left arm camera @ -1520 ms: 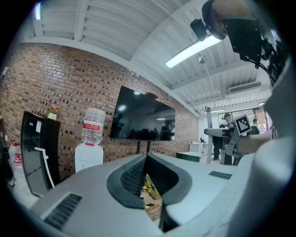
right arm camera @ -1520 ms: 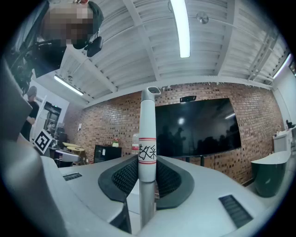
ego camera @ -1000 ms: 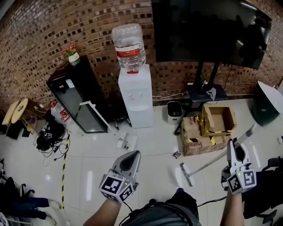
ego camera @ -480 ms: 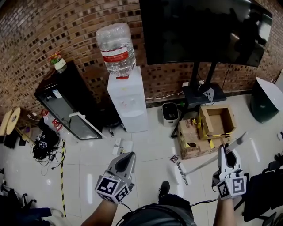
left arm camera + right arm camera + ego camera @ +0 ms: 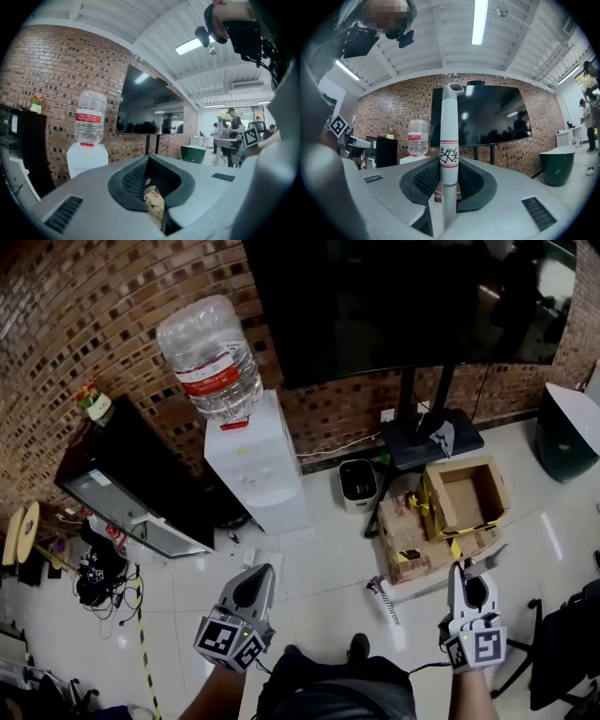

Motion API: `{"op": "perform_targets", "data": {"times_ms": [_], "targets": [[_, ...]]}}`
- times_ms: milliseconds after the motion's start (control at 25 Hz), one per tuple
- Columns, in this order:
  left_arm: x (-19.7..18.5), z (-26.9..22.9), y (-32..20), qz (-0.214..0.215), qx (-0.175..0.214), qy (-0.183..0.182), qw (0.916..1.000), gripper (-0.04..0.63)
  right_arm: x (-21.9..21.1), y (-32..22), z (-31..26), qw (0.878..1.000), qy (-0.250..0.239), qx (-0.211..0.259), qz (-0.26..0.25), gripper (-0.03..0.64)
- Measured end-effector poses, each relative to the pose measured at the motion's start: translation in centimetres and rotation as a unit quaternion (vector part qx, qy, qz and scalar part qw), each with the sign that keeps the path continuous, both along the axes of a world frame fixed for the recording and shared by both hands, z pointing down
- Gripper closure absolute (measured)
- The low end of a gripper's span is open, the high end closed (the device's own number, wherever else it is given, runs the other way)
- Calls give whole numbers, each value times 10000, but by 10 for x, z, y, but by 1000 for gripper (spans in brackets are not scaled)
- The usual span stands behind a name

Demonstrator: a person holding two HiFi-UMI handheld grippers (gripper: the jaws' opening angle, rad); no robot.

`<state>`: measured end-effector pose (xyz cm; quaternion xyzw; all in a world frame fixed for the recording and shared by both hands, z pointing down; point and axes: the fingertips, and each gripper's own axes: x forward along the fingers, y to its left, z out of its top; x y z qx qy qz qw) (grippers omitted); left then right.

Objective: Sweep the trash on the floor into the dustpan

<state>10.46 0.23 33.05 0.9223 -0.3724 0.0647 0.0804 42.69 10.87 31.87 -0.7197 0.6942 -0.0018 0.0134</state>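
Note:
My right gripper [image 5: 466, 570] is shut on the white broom handle [image 5: 487, 559], low at the right of the head view. The handle slants down left to the broom head [image 5: 386, 604] on the white tile floor. In the right gripper view the handle [image 5: 449, 131] stands upright between the jaws of that gripper [image 5: 449, 169]. A small dark wrapper [image 5: 374, 585] lies at the far end of the broom head. My left gripper [image 5: 257, 576] is shut on nothing, pointing at the floor; in its own view the left gripper [image 5: 150, 161] shows closed jaws. I cannot pick out a dustpan.
Taped cardboard boxes [image 5: 459, 498] sit just beyond the broom. A water dispenser [image 5: 253, 465] and a black cabinet [image 5: 131, 474] stand at the brick wall, with a TV on a stand [image 5: 412, 427] at the right. A small white bin [image 5: 356, 484], a green bin [image 5: 567, 432] and cables [image 5: 94, 568] are around.
The head view has swung left and closer to the wall. Both grippers sit lower and nearer the body. The broom head has come up beside the dark wrapper; the right grip is unchanged.

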Motion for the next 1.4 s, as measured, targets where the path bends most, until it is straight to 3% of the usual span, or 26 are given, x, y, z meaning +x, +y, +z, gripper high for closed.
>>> {"op": "perform_targets", "data": {"times_ms": [240,520,920,1080,1400], "targets": [[6,31,-52,544,-210,-247,9980,586,14,-41,55,9980,-17,-244,584,523],[24,80,-100,1300,-398,-666,9885,586,27,-86,143,9902,-1,-793,1147,525],[37,171,-149,1485,-712,-782,9832,586,31,-133,242,9845,179,-1075,1371,525],[39,185,-151,1598,-740,-815,9810,586,28,-147,260,9829,167,-1070,1487,526],[16,187,-163,1397,-833,-670,9844,586,-12,-185,271,9811,-30,-1335,1397,526]]}}
